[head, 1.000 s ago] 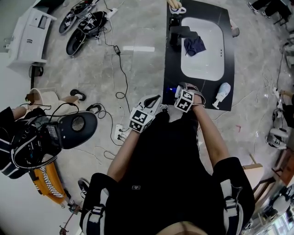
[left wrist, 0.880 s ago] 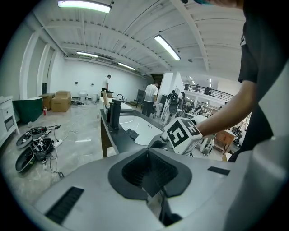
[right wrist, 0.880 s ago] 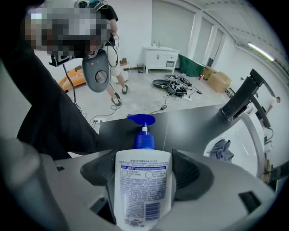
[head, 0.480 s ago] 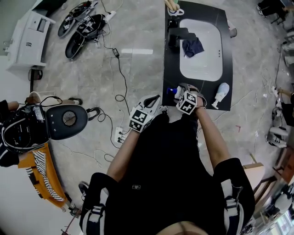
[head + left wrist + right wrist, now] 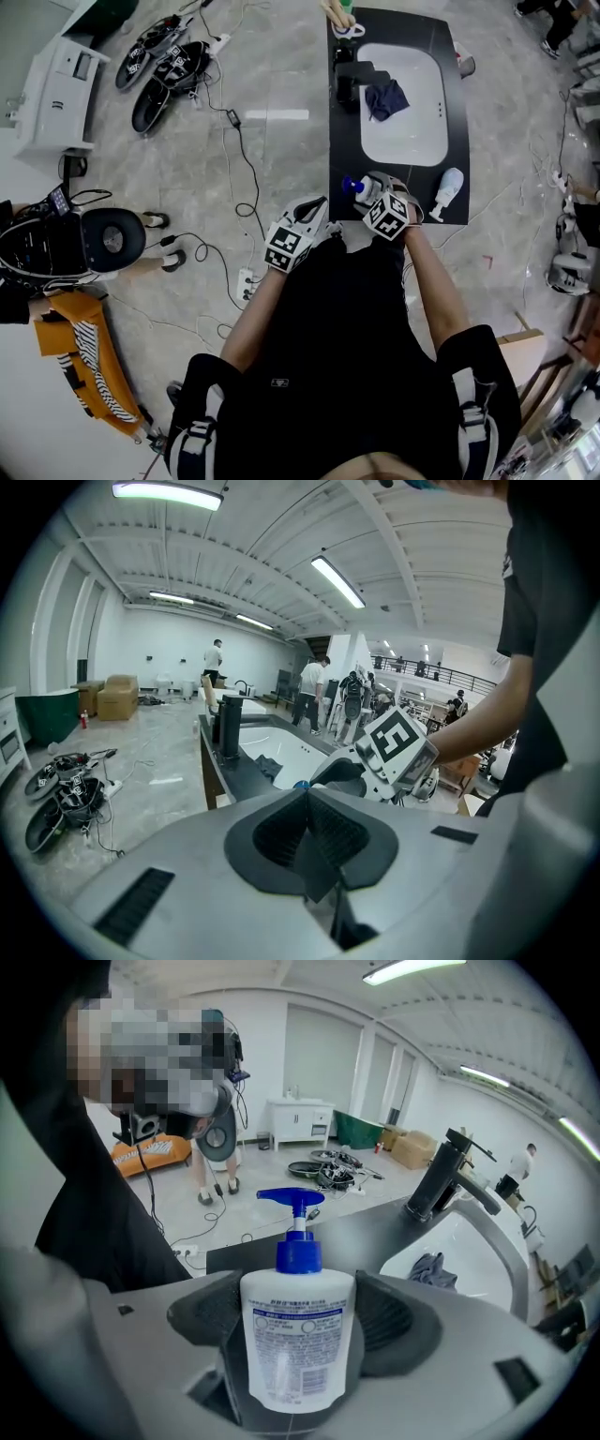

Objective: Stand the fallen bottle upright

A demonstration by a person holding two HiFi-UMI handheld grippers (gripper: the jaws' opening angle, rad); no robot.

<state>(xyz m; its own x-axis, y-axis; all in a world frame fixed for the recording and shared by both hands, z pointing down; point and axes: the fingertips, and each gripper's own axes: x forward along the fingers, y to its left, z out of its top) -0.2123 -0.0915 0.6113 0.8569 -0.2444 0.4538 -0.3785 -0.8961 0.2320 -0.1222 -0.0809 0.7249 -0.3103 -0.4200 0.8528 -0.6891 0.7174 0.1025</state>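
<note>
A white pump bottle [image 5: 298,1335] with a blue pump head [image 5: 292,1206] sits between the pads of my right gripper [image 5: 300,1318], which is shut on its body. In the head view this gripper [image 5: 379,199] is over the near left corner of the black counter [image 5: 339,141], and the blue pump [image 5: 354,186] sticks out to its left. Whether the bottle's base touches the counter is hidden. My left gripper [image 5: 307,834] is shut and empty, held off the counter's left side [image 5: 295,239].
A white sink [image 5: 403,141] in the counter holds a dark blue cloth [image 5: 386,98]. A black faucet [image 5: 361,73] stands at its far left. Another white bottle [image 5: 450,192] lies near the counter's near right corner. Cables and a power strip [image 5: 246,279] cross the floor.
My right gripper has lifted and turned with the pump bottle, so more of the blue pump shows at its left. The left gripper has stayed put. A person at the far left has moved off.
</note>
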